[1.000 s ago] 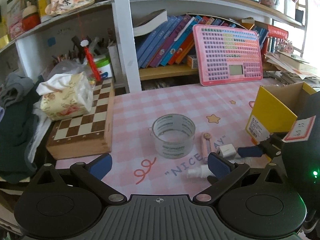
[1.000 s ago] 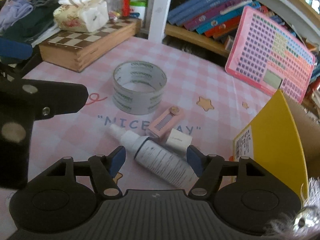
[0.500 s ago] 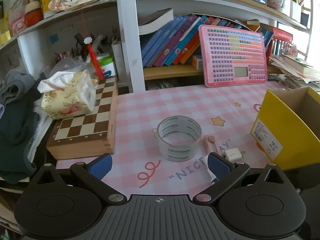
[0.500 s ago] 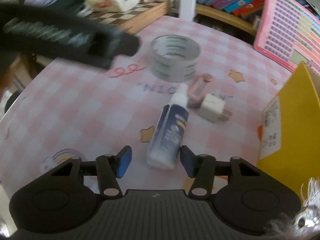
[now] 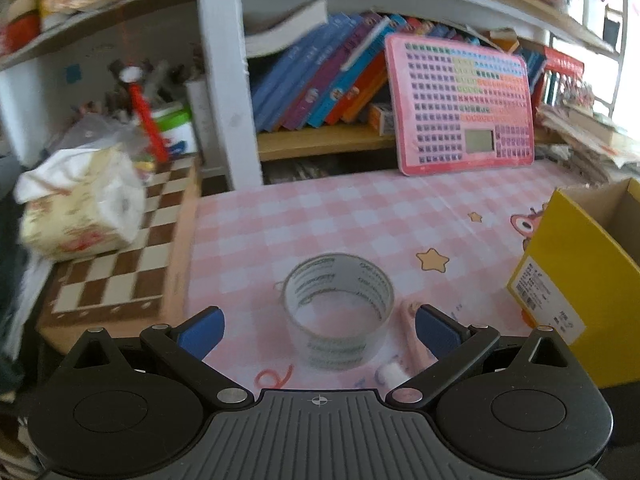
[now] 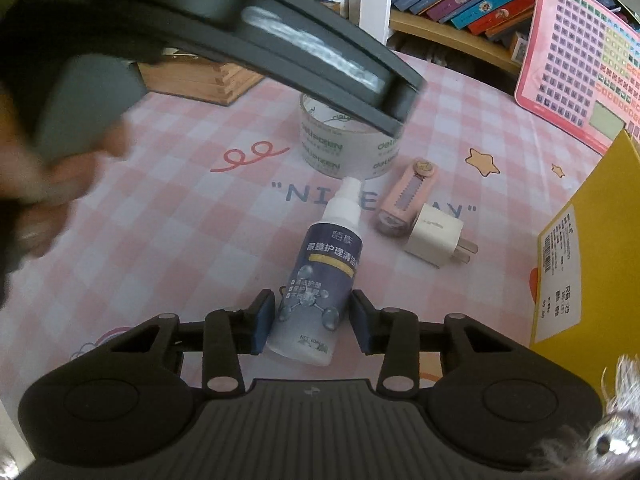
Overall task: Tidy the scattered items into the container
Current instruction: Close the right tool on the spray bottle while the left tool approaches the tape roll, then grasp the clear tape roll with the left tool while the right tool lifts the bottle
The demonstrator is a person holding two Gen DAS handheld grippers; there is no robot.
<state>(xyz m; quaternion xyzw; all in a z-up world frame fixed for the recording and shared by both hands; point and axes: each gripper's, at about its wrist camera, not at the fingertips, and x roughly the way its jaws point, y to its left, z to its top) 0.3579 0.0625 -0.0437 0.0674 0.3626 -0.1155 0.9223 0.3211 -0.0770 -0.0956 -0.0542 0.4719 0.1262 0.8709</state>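
A white and dark blue spray bottle (image 6: 320,280) lies on the pink checked tablecloth. My right gripper (image 6: 313,320) is closing its jaws on the bottle's lower body, and both blue pads touch its sides. Beyond it lie a pink cutter (image 6: 408,196), a white charger plug (image 6: 434,234) and a clear tape roll (image 6: 344,152). My left gripper (image 5: 318,332) is open wide, with the tape roll (image 5: 338,320) standing just ahead between its fingers, untouched. The left gripper's body (image 6: 280,40) crosses the top of the right wrist view. The yellow cardboard box (image 5: 572,280) stands open at the right.
A wooden chessboard box (image 5: 120,280) with a tissue pack (image 5: 80,208) on it sits at the left. A pink toy keyboard (image 5: 460,104) leans on the bookshelf behind. A hand (image 6: 40,184) holds the left gripper. The box's yellow wall (image 6: 580,260) is close on the right.
The right jaws narrowed from wide apart to touching the spray bottle, and the view tilted down. The left gripper moved forward toward the tape roll and now covers the top of the right view.
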